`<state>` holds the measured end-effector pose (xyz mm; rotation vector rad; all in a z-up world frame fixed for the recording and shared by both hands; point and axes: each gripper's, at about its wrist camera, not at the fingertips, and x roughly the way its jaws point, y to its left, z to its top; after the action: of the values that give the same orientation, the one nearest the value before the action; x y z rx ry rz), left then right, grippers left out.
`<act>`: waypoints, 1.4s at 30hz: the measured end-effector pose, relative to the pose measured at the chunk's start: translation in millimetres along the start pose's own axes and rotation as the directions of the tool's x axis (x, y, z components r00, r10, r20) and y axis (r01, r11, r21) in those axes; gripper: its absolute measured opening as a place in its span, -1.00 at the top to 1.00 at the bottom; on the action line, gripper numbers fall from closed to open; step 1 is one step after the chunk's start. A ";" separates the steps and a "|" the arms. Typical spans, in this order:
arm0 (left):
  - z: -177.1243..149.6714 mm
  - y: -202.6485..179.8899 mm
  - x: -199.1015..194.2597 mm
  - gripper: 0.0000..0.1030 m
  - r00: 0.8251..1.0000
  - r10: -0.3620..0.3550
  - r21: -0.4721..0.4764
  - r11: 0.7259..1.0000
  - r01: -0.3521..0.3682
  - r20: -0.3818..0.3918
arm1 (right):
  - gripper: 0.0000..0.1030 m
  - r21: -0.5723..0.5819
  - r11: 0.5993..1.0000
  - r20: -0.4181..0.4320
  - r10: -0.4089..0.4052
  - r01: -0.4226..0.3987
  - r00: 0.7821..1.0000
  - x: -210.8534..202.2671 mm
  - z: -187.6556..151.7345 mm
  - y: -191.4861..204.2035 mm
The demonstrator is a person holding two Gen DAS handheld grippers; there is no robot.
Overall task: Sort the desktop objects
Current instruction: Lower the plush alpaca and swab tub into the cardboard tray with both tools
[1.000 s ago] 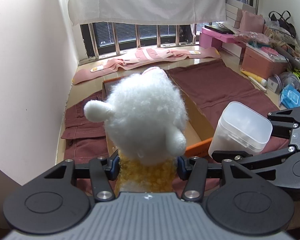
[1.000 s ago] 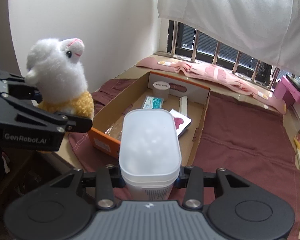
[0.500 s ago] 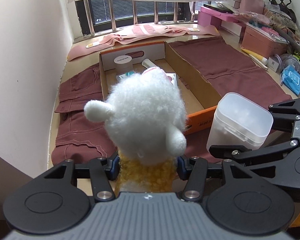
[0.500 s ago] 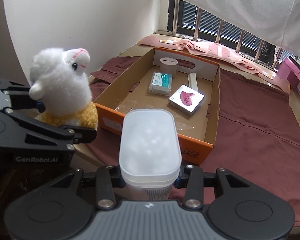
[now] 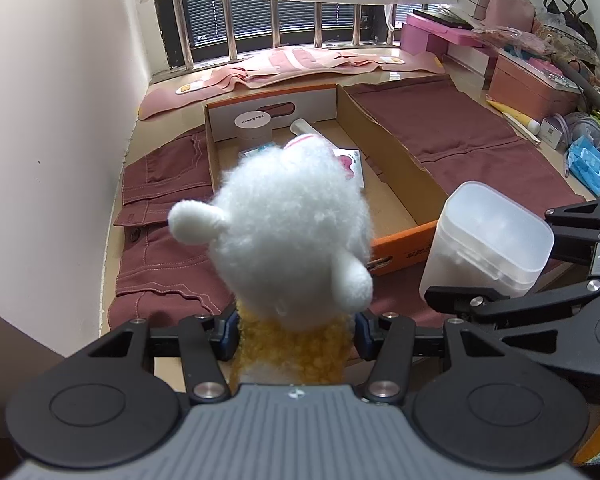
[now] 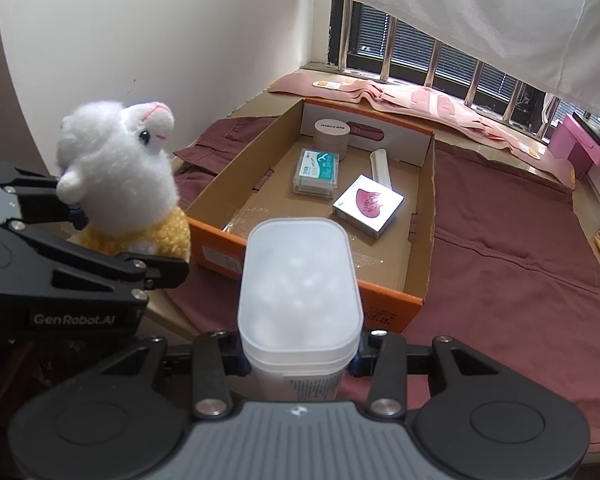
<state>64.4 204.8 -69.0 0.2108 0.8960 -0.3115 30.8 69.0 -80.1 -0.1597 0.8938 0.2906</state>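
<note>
My left gripper [image 5: 294, 334] is shut on a white plush alpaca [image 5: 288, 236] with a yellow collar, held in the air before the near end of an orange cardboard box [image 5: 404, 246]. The alpaca also shows at the left of the right wrist view [image 6: 116, 184]. My right gripper [image 6: 300, 356] is shut on a translucent plastic container [image 6: 300, 280], held beside the alpaca and also seen in the left wrist view [image 5: 488, 240]. The box [image 6: 312, 286] holds a round tin [image 6: 332, 136], a teal packet [image 6: 316, 170], a white tube [image 6: 380, 162] and a pink square box [image 6: 368, 204].
The box lies on maroon cloth [image 6: 500, 248] over the table. A white wall [image 5: 52, 120] stands at the left. Pink fabric [image 5: 300, 64] lies under the barred window. Pink boxes [image 5: 528, 88] and clutter [image 5: 584, 160] line the far right side.
Both grippers have drawn back and risen with their loads, so the whole box and its contents now show. The grips have not changed.
</note>
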 end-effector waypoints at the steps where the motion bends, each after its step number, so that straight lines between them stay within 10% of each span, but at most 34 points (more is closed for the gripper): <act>1: 2.2 1.6 0.2 -0.04 1.000 0.003 0.001 1.000 -0.003 0.001 | 0.22 0.000 1.000 0.004 -0.002 0.002 1.000 -0.4 2.5 -1.4; 28: 86.1 22.2 55.2 -0.04 0.999 0.042 0.079 0.996 -0.044 0.028 | 0.22 -0.209 0.975 0.058 0.091 -0.077 0.994 54.1 89.7 -58.1; 42: 99.9 17.8 105.6 -0.04 1.000 -0.006 0.248 0.969 0.008 -0.009 | 0.22 -0.426 0.880 -0.039 0.213 -0.209 0.976 108.8 104.3 -74.5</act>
<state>205.4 171.9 -90.9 0.4404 0.8653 -0.4298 196.0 44.9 -99.9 -0.4701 0.8284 0.6930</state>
